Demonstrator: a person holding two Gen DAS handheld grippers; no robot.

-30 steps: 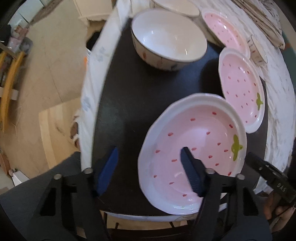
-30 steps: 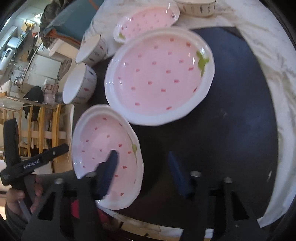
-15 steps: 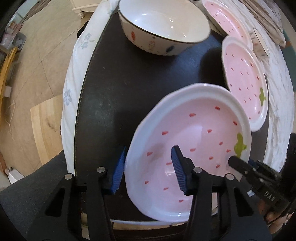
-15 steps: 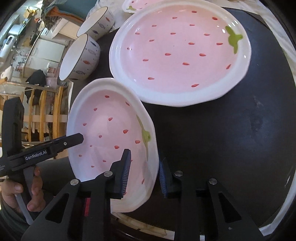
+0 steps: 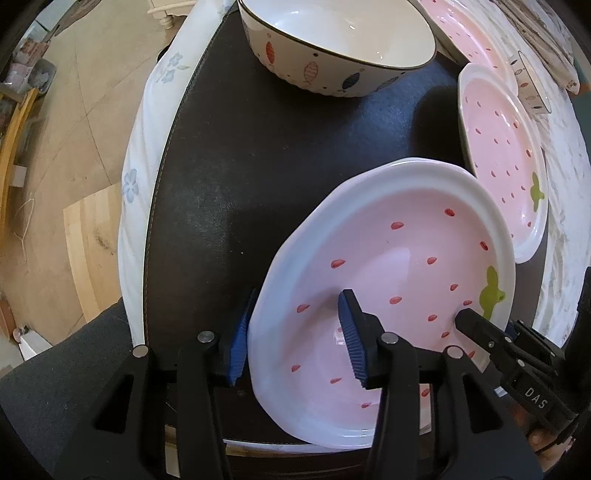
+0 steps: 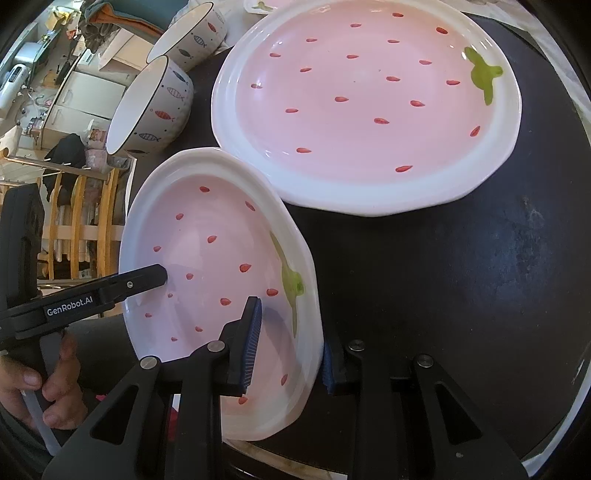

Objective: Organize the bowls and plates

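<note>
**Both grippers clamp one strawberry plate**

At the near edge of the black leather mat, the small pink strawberry-patterned ceramic plate with a white rim sits tilted, held from opposite sides. The left gripper is clenched on its left rim, one blue pad inside the dish and one outside. The right gripper grips the right rim in the same manner. Just beyond, the larger pink strawberry plate lies flat on the mat. A white fish-patterned bowl stands at the mat's far edge, a second fish-patterned bowl behind it.
</note>
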